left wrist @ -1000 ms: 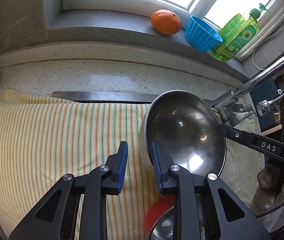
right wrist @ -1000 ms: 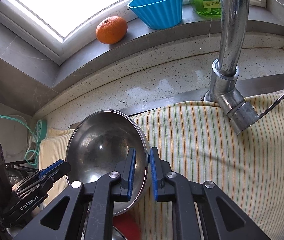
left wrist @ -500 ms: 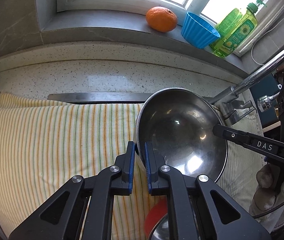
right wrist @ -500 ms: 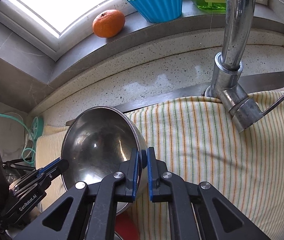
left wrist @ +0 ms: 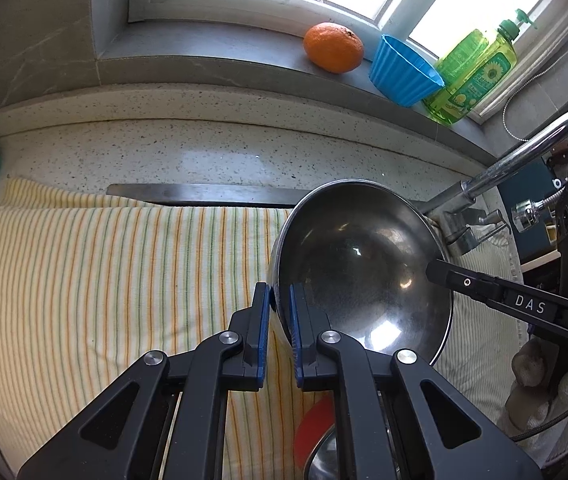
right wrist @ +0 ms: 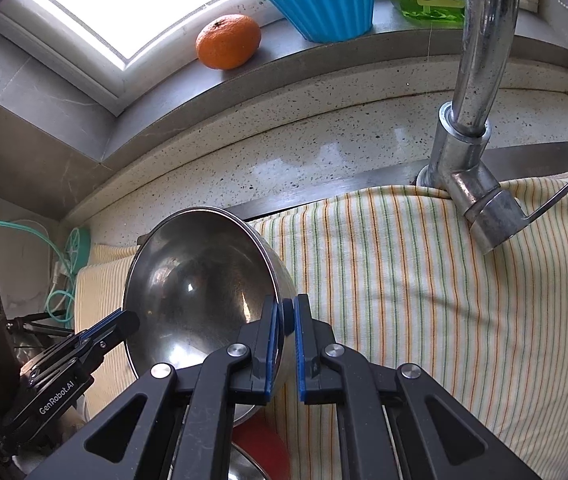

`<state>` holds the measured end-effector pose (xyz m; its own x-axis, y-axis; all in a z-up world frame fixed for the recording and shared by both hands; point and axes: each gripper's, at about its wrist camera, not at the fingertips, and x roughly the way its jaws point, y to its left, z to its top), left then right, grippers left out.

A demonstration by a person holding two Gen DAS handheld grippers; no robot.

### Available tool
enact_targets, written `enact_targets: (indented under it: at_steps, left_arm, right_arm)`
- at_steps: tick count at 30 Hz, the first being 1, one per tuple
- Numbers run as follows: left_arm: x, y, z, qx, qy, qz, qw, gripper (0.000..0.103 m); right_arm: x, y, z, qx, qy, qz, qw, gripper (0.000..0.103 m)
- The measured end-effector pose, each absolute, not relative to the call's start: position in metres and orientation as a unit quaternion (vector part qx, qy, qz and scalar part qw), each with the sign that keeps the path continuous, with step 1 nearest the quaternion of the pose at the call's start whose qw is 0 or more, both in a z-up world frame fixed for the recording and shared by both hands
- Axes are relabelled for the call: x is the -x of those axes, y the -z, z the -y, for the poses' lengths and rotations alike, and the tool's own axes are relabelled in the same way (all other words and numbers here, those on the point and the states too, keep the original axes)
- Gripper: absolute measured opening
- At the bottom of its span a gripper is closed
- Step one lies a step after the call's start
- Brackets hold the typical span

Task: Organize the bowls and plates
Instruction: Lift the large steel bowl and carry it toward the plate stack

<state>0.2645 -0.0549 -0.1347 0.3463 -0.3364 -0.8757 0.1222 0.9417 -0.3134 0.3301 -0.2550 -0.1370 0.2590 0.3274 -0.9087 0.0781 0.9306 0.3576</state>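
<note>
A: While both grippers pinch its rim, where is the bowl (left wrist: 360, 268)?

B: It is tilted, its hollow toward the cameras, above the striped cloth (left wrist: 104, 280). The left gripper (left wrist: 279, 304) has the rim between its blue pads, one pad inside and one outside. The right gripper (right wrist: 288, 318) grips the opposite edge in the same way. Both stand narrow, closed on the thin metal.

A: How much room is around it?

B: To the left of the bowl the cloth is wide and free. On the other side the faucet (right wrist: 472, 128) rises near the cloth's back edge, a little apart from the bowl. Behind, the steel sink edge (left wrist: 204, 194) shows, then the counter. On the sill stand an orange (left wrist: 334, 53), a blue cup (left wrist: 402, 74) and a soap bottle (left wrist: 472, 76), well apart. Below the bowl, something red (left wrist: 312, 426) and another metal rim peek out.

A: What differs from a second ago?

B: The left jaws were then open around the rim; now they press it. The right ones were almost closed and have closed fully. The bowl has hardly moved.
</note>
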Motion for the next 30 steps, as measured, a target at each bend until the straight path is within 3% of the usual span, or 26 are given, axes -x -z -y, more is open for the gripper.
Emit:
enact_targets:
  at_steps: [30]
  left_arm:
    - [-0.223, 0.107, -0.033, 0.133, 0.075, -0.52, 0.841, 0.008]
  right_arm:
    - [-0.312, 0.109, 0.162, -0.131, -0.147, -0.599, 0.777, 0.008]
